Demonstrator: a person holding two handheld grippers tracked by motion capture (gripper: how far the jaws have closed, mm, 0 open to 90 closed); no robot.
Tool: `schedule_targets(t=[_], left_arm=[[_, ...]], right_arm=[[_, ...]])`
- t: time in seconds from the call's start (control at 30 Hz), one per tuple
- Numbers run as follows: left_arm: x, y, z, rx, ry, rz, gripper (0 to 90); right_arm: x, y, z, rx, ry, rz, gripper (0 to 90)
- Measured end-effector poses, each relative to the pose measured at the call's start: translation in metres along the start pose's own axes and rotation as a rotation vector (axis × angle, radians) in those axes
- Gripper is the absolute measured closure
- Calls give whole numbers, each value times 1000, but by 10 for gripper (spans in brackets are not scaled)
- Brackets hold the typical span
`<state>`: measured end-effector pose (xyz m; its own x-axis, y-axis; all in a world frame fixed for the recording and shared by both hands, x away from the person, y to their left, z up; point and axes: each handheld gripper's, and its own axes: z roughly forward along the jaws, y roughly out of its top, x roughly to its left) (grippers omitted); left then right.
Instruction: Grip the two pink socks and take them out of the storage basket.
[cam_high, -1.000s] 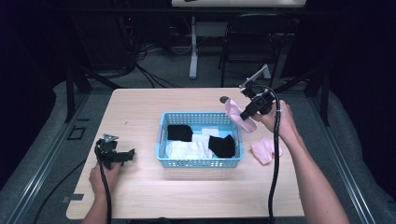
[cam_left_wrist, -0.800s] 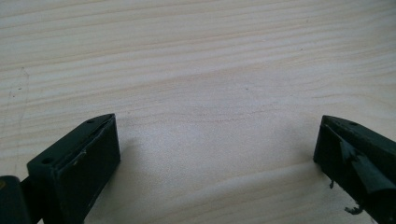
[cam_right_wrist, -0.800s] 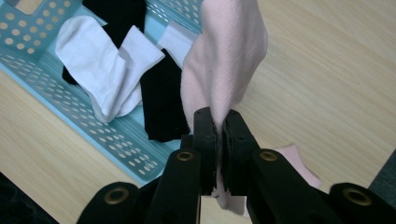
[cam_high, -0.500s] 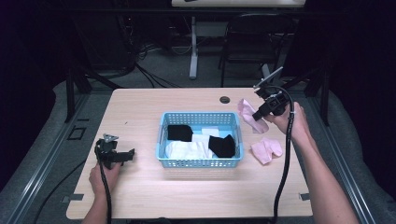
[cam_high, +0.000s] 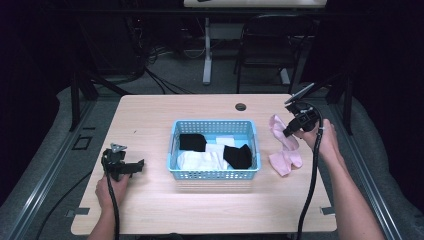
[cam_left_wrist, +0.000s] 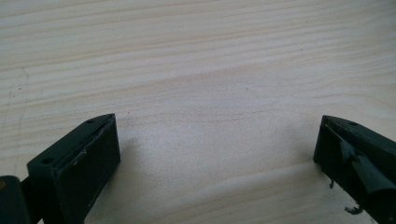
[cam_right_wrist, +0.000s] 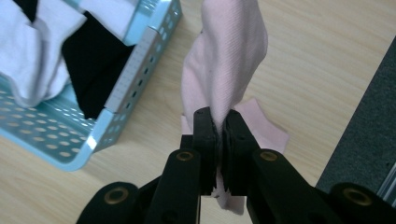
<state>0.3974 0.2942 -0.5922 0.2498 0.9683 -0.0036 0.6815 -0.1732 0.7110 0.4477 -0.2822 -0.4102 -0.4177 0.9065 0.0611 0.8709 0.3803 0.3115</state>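
Pale wooden table (cam_high: 200, 210) fills mid-frame: at right the right gripper (cam_right_wrist: 221, 122) pinches a pink sock (cam_right_wrist: 224, 60) beside the blue basket (cam_high: 172, 160), probably pairing it, while the left gripper (cam_left_wrist: 215, 154) rests wide, lower left.

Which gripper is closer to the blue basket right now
Right. The right gripper holds a pink sock just off the blue basket's right side; the left gripper sits farther off, to its left.

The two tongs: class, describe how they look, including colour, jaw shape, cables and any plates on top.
Both tongs are black. The left tongs carry a grey three-cornered plate on top and have blocky rectangular jaws. The right tongs have hinged black links with brass-coloured rivets and a grey plate too. A black cable trails from each. No sleeves show on the forearms.
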Motion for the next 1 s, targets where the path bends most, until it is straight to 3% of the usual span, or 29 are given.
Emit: schedule_targets(t=[0.33, 0.63, 0.67, 1.0], left_arm=[[0, 0, 0, 0, 0, 0, 3], [0, 0, 0, -1, 0, 0, 3], [0, 0, 0, 0, 0, 0, 3], [0, 0, 0, 0, 0, 0, 3]], right_arm=[[-15, -8, 39, 46, 17, 56, 847], [-21, -8, 54, 56, 23, 87, 841], [-21, -8, 59, 44, 23, 109, 838], [-22, -8, 77, 76, 29, 121, 780]])
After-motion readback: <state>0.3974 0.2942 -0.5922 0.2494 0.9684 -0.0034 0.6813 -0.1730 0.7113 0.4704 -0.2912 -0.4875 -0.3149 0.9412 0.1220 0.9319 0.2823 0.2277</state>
